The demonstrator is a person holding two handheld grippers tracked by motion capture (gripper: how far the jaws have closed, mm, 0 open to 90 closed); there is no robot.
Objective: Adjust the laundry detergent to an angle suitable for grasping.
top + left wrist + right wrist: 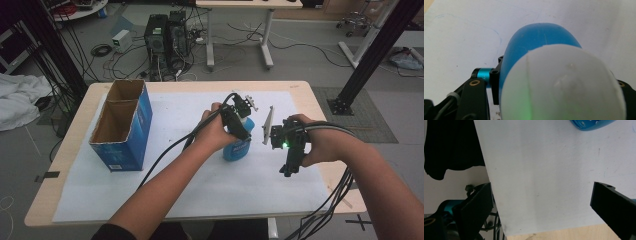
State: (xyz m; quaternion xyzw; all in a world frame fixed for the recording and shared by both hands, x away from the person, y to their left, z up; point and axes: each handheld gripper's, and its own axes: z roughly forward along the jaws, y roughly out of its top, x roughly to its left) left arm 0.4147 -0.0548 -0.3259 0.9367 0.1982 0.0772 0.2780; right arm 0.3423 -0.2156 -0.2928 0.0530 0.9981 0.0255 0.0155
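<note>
A blue bottle with a white cap stands upright near the middle of the white sheet. My left gripper comes down on its top from above. It is shut on the bottle, whose blue body bulges between the black fingers. To the right of the bottle, my right gripper points down at the sheet. Its jaws stand wide open with nothing between them. The bottle's base peeks in at the top of the right gripper view.
An open-topped blue cardboard box stands at the left of the table. A white sheet covers most of the wooden tabletop. Computer towers and cables lie on the floor beyond the far edge.
</note>
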